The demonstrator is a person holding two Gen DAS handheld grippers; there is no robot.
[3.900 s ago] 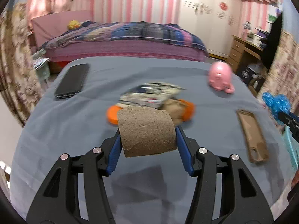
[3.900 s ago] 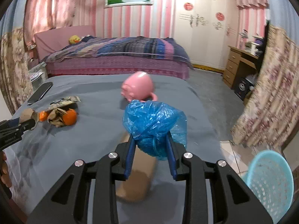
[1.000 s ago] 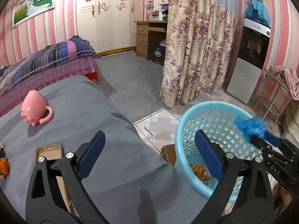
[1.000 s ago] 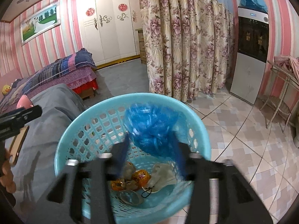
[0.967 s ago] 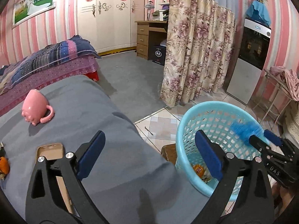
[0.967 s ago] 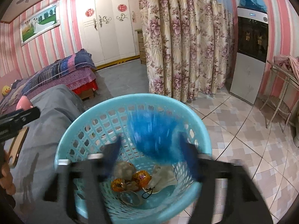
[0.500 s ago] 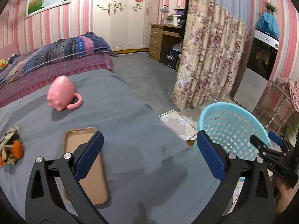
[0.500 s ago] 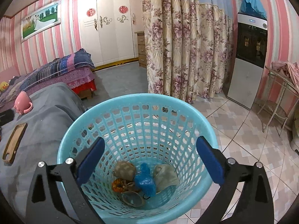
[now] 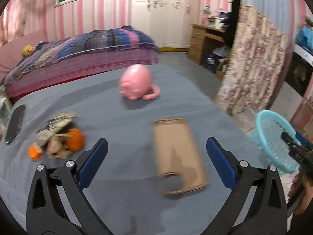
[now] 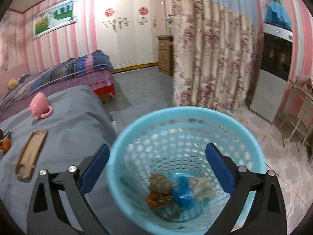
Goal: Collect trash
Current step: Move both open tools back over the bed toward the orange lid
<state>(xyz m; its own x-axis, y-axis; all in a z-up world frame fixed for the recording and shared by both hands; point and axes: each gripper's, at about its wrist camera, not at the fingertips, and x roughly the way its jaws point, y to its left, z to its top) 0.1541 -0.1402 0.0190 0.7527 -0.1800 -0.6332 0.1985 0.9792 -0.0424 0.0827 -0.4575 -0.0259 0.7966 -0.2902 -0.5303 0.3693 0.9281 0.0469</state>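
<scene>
**Both hand-held grippers empty, trash split between worktop and basket**

Left wrist view: the left hand-held gripper [image 9: 156,152] hangs over the grey worktop [image 9: 109,117] with its blue pads spread wide and nothing between them. Straight ahead, between the two fingers, lies a brown phone case [image 9: 179,156], flat, its camera cut-out toward the camera. Beyond it a pink pig mug [image 9: 137,85] sits on its side. To the left is the trash pile [image 9: 56,139]: orange peel and crumpled wrappers bunched together, well apart from the phone case. A black phone [image 9: 14,124] lies near the left edge. At the far right the light blue basket [image 9: 273,137] stands beside the worktop, with the right hand-held gripper [image 9: 293,146] in front of it. A bed with a striped blanket [image 9: 88,45] stands behind the worktop.

Right wrist view: the right hand-held gripper [image 10: 156,166] is over the basket [image 10: 137,133], pads at their widest, gripping nothing; its jaws have just been opening. At the bottom of the basket lie a blue plastic bag [image 10: 183,193], a brownish cardboard lump [image 10: 160,184], orange peel [image 10: 154,198] and a pale crumpled scrap [image 10: 201,188], all touching. Left of the basket the worktop [image 10: 78,117] carries the phone case [image 10: 31,154] and the pig mug [image 10: 40,105]. A flowered curtain [image 10: 211,58] hangs behind the basket.
</scene>
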